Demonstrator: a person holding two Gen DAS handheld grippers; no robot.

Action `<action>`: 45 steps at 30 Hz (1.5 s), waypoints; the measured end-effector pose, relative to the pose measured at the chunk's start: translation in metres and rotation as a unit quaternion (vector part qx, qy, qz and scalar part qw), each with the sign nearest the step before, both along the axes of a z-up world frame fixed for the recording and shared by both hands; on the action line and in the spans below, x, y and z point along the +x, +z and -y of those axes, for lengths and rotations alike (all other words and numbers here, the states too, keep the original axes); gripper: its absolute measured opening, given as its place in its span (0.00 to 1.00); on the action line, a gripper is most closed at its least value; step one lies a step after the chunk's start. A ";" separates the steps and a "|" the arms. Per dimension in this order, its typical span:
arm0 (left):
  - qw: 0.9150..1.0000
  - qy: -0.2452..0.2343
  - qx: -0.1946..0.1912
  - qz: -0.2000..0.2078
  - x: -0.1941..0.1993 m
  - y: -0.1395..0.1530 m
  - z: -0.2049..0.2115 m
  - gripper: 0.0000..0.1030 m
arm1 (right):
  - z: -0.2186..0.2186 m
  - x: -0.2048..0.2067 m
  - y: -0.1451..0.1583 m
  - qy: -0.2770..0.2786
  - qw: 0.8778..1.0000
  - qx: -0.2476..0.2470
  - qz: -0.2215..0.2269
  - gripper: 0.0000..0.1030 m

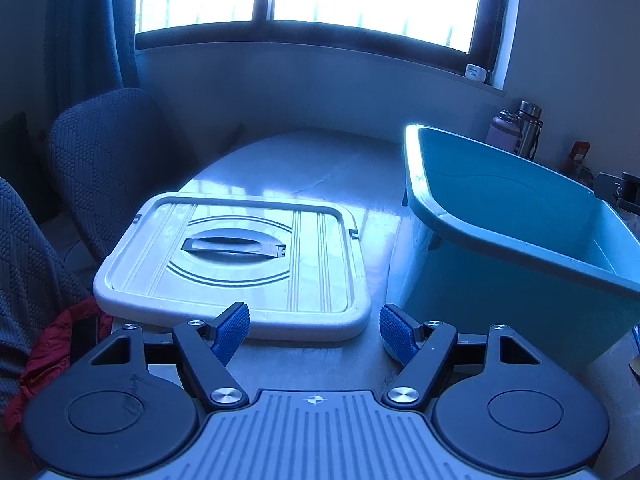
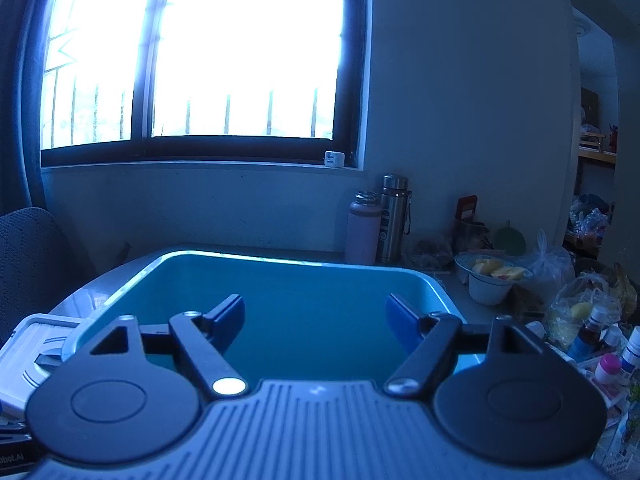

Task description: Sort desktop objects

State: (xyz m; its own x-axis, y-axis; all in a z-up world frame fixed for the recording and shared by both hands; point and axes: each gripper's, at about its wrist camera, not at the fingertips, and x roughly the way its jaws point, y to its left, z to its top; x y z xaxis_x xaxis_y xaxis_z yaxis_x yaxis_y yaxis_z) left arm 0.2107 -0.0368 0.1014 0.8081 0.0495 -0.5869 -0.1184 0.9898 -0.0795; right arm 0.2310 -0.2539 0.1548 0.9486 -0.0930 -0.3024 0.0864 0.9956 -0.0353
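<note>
Left gripper (image 1: 314, 334): fingers spread wide, nothing between the blue pads; held low over the table (image 1: 304, 168).

Just ahead of its left finger: pale lid (image 1: 230, 264), flat, handle up, its near rim passing under that fingertip. Probably parked aside to leave the bin open for loading.

Ahead and right of the left gripper: teal bin (image 1: 516, 240), upright, mouth open, just beside the lid. Interior visible here only in part; no contents seen.

Right gripper (image 2: 316, 320): fingers likewise wide apart, holding nothing, poised above the bin (image 2: 304, 300) mouth, a stance suited to dropping in or lifting out. Bin floor largely masked by the gripper body; contents cannot be told.

Right of the right gripper, seen only in its view: small bottles and jars (image 2: 608, 356), bagged items (image 2: 576, 308), a bowl of cut fruit (image 2: 494, 276). Likely the objects to be sorted, lying outside the bin.

Further off: two flasks (image 2: 380, 224) against the wall, shown in both views.

Left of the left gripper, in its view alone: quilted chair (image 1: 108, 160), red cloth (image 1: 52, 356).

Farthest: window (image 2: 208, 52), blown out.
</note>
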 end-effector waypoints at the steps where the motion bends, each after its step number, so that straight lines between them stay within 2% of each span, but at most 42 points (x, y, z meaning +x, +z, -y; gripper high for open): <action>1: 1.000 -0.002 0.000 0.000 -0.002 0.000 0.000 0.72 | 0.001 -0.002 0.000 -0.001 1.000 0.001 -0.001 0.75; 19: 0.999 -0.034 0.006 0.011 -0.052 0.004 -0.012 0.72 | -0.011 -0.065 0.001 -0.034 0.999 0.010 0.002 0.75; 26: 0.998 -0.050 0.021 0.017 -0.082 0.005 -0.020 0.72 | -0.016 -0.098 -0.006 -0.048 0.999 0.017 -0.003 0.82; 32: 0.998 -0.050 0.029 0.012 -0.103 0.000 -0.035 0.72 | -0.027 -0.115 -0.023 -0.048 0.998 0.032 -0.039 0.93; 40: 0.999 -0.021 0.036 -0.002 -0.120 -0.005 -0.073 0.72 | -0.067 -0.121 -0.051 -0.003 0.993 0.043 -0.107 0.94; 45: 0.999 -0.012 0.033 -0.027 -0.125 -0.014 -0.093 0.72 | -0.092 -0.122 -0.061 0.024 0.990 0.039 -0.134 0.94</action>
State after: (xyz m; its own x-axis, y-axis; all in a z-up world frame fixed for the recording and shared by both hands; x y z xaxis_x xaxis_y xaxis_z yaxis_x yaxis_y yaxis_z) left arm 0.0854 0.0559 0.0874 0.7765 0.0709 -0.6261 -0.0979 0.9952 -0.0088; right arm 0.1085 -0.1618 0.0941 0.8357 -0.0165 -0.5489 0.0374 0.9989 0.0269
